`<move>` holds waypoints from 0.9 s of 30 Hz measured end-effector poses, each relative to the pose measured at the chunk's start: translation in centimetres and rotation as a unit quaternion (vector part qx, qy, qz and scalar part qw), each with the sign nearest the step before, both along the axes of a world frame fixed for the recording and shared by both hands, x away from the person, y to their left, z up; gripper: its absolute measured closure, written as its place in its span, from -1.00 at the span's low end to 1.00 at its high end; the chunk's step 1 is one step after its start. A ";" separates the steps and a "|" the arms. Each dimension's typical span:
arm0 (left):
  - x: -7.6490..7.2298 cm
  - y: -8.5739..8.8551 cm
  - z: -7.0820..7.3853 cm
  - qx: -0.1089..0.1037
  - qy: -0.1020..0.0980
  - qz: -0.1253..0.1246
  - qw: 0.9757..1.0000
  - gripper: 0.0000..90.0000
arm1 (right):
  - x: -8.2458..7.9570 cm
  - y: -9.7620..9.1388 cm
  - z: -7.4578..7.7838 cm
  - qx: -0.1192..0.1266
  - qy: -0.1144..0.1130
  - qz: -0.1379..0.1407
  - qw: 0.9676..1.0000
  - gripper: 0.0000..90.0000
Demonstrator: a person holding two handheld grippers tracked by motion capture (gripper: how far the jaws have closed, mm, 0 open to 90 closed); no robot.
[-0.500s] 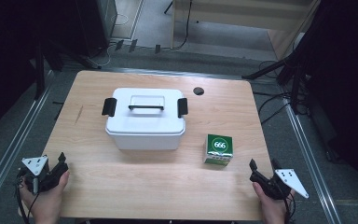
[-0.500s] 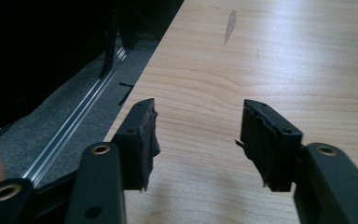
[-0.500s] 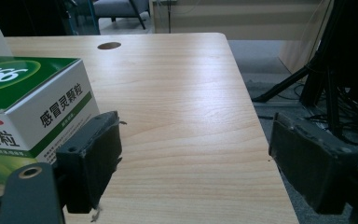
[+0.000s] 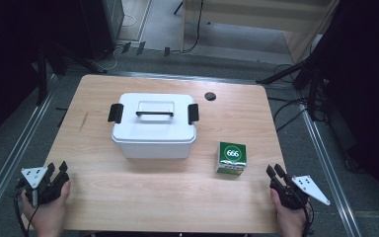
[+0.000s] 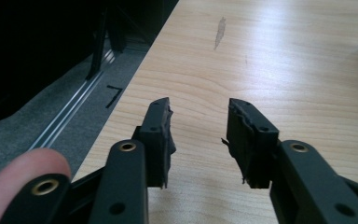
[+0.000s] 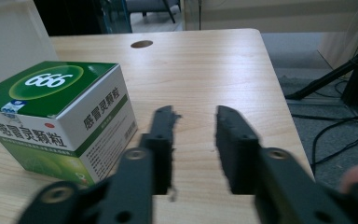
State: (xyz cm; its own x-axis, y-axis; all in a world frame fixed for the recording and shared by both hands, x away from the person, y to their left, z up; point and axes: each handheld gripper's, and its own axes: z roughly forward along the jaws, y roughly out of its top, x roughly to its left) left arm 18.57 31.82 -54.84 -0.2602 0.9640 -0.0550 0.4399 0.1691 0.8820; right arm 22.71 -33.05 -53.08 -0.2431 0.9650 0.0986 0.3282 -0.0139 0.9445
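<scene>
A white lidded box (image 4: 153, 128) with black side clasps and a dark handle stands in the middle of the wooden table (image 4: 177, 202). To its right sits a small green and white carton (image 4: 231, 158) marked 666. My left gripper (image 4: 57, 168) rests at the near left corner, held in a hand, jaws open over bare wood (image 5: 199, 121). At the near right corner is my right gripper (image 4: 274, 170), also open and holding nothing (image 6: 196, 123). The carton (image 6: 60, 116) lies just left of its jaws, apart from them, with the white box (image 6: 9, 42) behind.
A round dark hole (image 4: 210, 96) sits in the tabletop behind the box, right of it. A dark scuff (image 5: 220, 32) marks the wood on the left side. Metal floor rails (image 4: 10, 158) run along both table sides, and cables (image 4: 291, 113) lie on the floor at right.
</scene>
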 end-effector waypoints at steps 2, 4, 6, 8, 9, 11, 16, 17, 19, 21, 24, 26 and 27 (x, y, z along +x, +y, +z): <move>-0.1 0.0 0.0 0.000 -0.001 -0.003 1.000 0.55 | 0.7 0.4 0.5 -0.008 -0.002 0.015 1.000 0.95; -0.1 0.1 0.1 -0.004 -0.007 -0.008 1.000 0.66 | 1.4 0.9 0.9 -0.011 0.003 0.030 0.999 1.00; -0.2 0.2 0.1 -0.008 -0.007 -0.013 1.000 0.78 | 2.3 1.4 1.0 -0.018 0.005 0.054 0.998 1.00; -0.1 0.2 0.1 -0.010 -0.006 -0.016 1.000 0.83 | 3.3 2.0 1.0 -0.032 0.008 0.067 0.997 1.00; -0.2 0.3 0.1 -0.013 -0.007 -0.020 1.000 0.85 | 3.8 2.2 1.0 -0.036 0.011 0.069 0.997 1.00; -0.2 0.3 0.0 -0.015 -0.007 -0.022 1.000 0.87 | 5.0 2.4 1.1 -0.036 0.016 0.073 0.997 1.00; -0.1 0.2 0.0 -0.014 -0.007 -0.025 1.000 0.87 | 8.2 2.8 1.2 -0.045 0.035 0.093 0.994 1.00; -0.1 0.2 0.0 -0.014 -0.007 -0.025 1.000 0.86 | 8.7 2.9 1.2 -0.049 0.034 0.095 0.994 1.00; -0.1 0.3 0.0 -0.015 -0.008 -0.025 1.000 0.86 | 9.5 3.3 1.3 -0.052 0.037 0.106 0.992 1.00; -0.1 0.3 0.0 -0.015 -0.008 -0.026 1.000 0.85 | 9.9 3.5 1.4 -0.053 0.033 0.111 0.992 1.00; -0.1 0.3 -0.1 -0.014 -0.007 -0.028 0.999 0.85 | 10.5 4.0 1.9 -0.039 0.036 0.133 0.990 1.00; 0.0 0.2 -0.1 -0.013 -0.006 -0.028 0.999 0.85 | 10.7 4.1 2.1 -0.037 0.038 0.137 0.989 1.00; 0.0 0.2 -0.1 -0.012 -0.005 -0.029 1.000 0.85 | 10.7 4.3 2.2 -0.037 0.041 0.141 0.989 1.00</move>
